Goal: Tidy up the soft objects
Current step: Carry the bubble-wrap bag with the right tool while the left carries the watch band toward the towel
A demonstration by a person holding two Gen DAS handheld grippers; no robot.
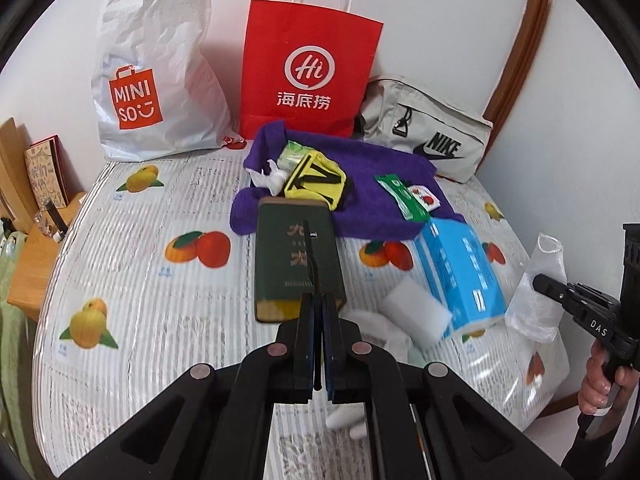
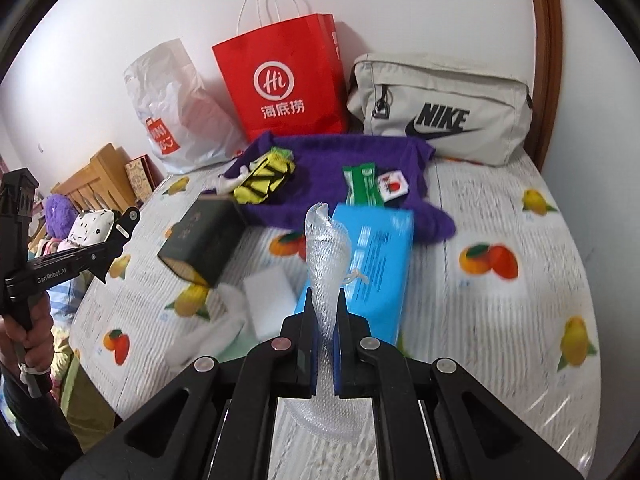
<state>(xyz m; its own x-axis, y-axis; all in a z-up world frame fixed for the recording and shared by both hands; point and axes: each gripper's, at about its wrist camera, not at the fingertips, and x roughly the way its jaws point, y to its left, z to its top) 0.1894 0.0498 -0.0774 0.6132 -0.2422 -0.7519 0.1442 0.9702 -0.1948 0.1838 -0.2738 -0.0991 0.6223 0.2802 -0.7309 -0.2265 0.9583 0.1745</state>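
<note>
Right tool (image 2: 325,312) pinches a clear bubble-wrap sleeve (image 2: 326,248) rising ahead of it; left tool (image 1: 319,308) pressed together on a thin black strap (image 1: 312,256), green box (image 1: 296,264) just beyond.

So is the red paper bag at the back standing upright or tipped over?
Upright. The red paper bag stands on its base against the wall, white handles pointing up, in both views.
</note>
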